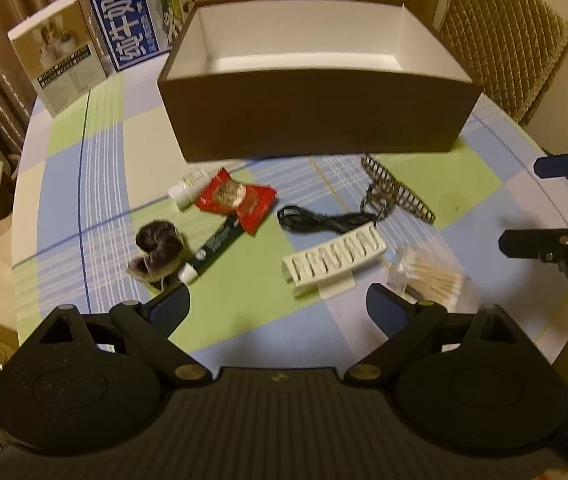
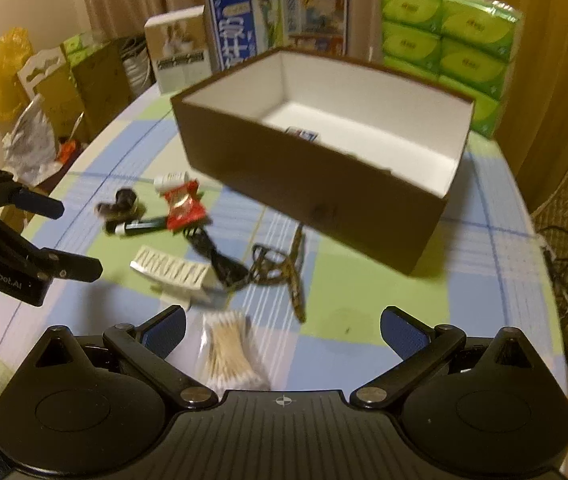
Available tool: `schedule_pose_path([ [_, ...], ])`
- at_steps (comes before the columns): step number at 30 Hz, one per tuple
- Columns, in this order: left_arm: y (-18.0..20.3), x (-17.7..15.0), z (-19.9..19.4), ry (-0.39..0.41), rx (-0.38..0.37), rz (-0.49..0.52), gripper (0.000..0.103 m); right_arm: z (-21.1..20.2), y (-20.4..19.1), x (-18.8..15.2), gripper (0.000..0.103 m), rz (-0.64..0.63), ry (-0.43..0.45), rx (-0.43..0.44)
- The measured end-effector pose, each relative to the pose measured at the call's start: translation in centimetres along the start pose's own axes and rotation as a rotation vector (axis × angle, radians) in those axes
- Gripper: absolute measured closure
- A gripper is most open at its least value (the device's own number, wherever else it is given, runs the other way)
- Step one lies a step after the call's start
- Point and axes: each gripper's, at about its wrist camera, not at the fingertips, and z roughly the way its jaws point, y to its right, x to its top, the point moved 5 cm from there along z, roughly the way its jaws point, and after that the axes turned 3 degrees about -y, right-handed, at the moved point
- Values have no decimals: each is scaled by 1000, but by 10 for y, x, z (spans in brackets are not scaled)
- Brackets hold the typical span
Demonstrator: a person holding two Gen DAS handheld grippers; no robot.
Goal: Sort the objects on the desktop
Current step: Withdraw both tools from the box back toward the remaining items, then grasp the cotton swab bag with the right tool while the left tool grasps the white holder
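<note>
Brown box (image 1: 316, 120) sits toward the surface's far edge; loose items lie before it, from hair tie (image 1: 158, 242) to cotton swabs (image 2: 230, 354). Both tongs (left (image 1: 278, 306), right (image 2: 284, 326)) gape empty; the slippery swab bag could slide away.

Box (image 1: 316, 120) blocks far side; clutter (swabs (image 2: 230, 354), cable (image 1: 320, 220)) mid-table, near edge prob free

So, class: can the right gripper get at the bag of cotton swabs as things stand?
Probably yes. The right gripper is open and empty, and the swabs lie just ahead between its fingers, with nothing on top or in between.
</note>
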Motion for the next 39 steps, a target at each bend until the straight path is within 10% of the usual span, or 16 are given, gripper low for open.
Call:
schedule_pose_path([
  [20, -4, -17, 32, -86, 12, -12, 10, 41, -18, -18, 4, -41, -98, 68],
  [39, -3, -14, 45, -91, 9, 3, 10, 84, -35, -33, 63, -180, -177, 81],
])
